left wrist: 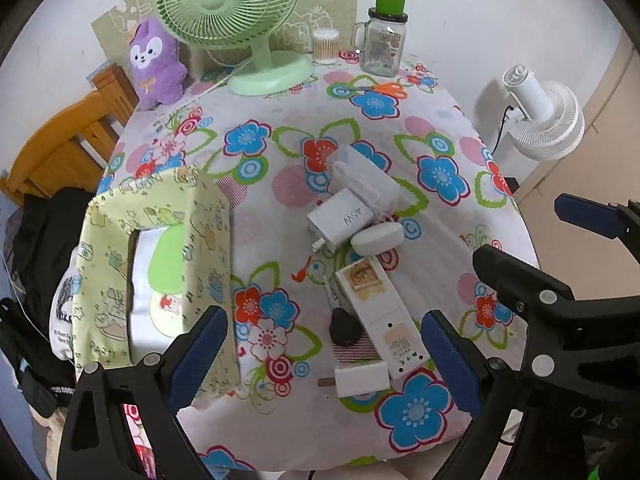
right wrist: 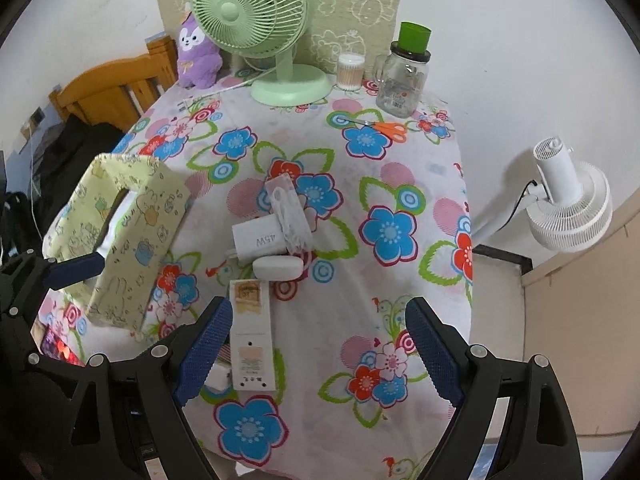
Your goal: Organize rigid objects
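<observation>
long white box (right wrist: 252, 336) | axis toward fan (right wrist: 250, 4) | both fingers spread, empty

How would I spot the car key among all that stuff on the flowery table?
Start at the yellow tissue box on the flowered tablecloth and look toward the cluster of white items beside it. The car key lies against the side of the long white box facing the tissue box, just beyond a small white plug. It is the only black thing in that white pile.
</observation>
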A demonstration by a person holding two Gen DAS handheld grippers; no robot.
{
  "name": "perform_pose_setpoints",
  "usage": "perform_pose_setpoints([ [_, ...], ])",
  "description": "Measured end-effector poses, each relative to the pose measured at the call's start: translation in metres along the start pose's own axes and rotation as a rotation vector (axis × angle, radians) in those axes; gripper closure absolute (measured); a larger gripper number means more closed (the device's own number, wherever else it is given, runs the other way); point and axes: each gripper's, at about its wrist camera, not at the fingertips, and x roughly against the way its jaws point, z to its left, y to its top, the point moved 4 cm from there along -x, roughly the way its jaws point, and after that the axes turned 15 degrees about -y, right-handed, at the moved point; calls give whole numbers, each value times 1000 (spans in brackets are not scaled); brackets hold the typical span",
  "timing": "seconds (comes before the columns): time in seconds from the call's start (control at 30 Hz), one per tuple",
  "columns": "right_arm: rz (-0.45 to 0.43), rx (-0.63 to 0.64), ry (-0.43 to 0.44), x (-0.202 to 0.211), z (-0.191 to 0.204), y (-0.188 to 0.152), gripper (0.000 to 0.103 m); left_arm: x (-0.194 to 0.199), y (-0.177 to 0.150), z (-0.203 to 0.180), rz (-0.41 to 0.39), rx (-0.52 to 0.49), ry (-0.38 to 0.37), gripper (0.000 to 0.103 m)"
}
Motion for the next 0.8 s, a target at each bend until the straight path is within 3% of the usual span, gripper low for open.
perform_pose_setpoints([
  [0.8,95,35,58,-51,11,-38,13,-52,-38,12,63,76,-10,6],
])
